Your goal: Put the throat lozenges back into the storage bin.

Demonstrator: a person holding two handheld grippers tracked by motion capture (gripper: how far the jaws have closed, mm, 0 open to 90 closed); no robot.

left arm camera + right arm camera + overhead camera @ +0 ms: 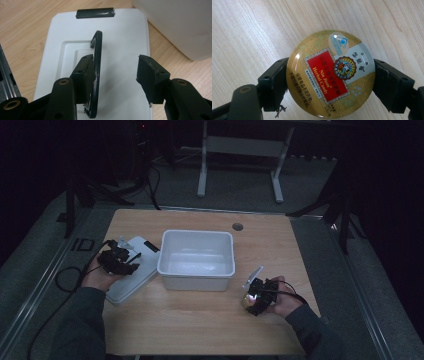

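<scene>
Wooden worktop (200,315): round candy tin (331,73) near right edge, flat, label running diagonally, clamped by right gripper (254,296). Left gripper (119,258), jaws wide apart, over white lid (122,50) beside bin (197,260), left edge.

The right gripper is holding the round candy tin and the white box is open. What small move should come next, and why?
Probably lift the candy tin and carry it left toward the open white box. The right gripper has its jaws on both sides of the tin, low over the wooden table, and the lid lies flat beside the box under the left gripper.
</scene>
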